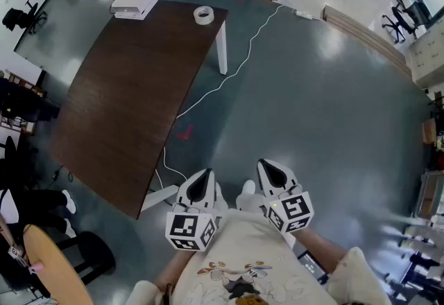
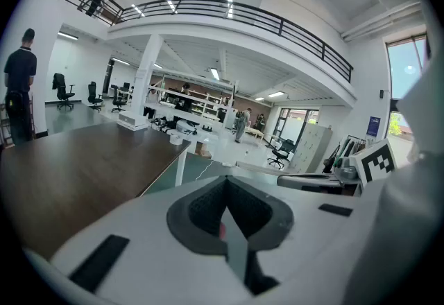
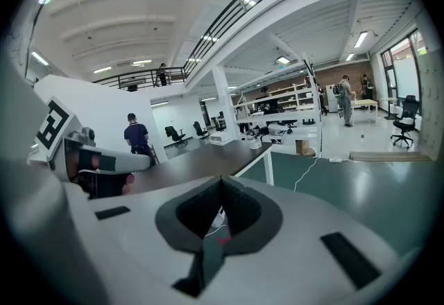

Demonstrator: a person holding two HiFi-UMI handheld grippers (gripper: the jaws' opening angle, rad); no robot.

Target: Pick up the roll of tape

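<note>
The dark brown wooden table [image 1: 132, 89] stands well ahead of me, and the white cable [image 1: 229, 78] trails across the grey floor between – walking over could snag it. Both tools hang low by my body: the left gripper [image 1: 202, 179] and the right gripper [image 1: 274, 170] each have their jaws pressed together on nothing. The small white roll of tape [image 1: 203, 14] lies flat at the table's far corner, close to the edge – arrive with closed jaws and I'd likely nudge it off.
</note>
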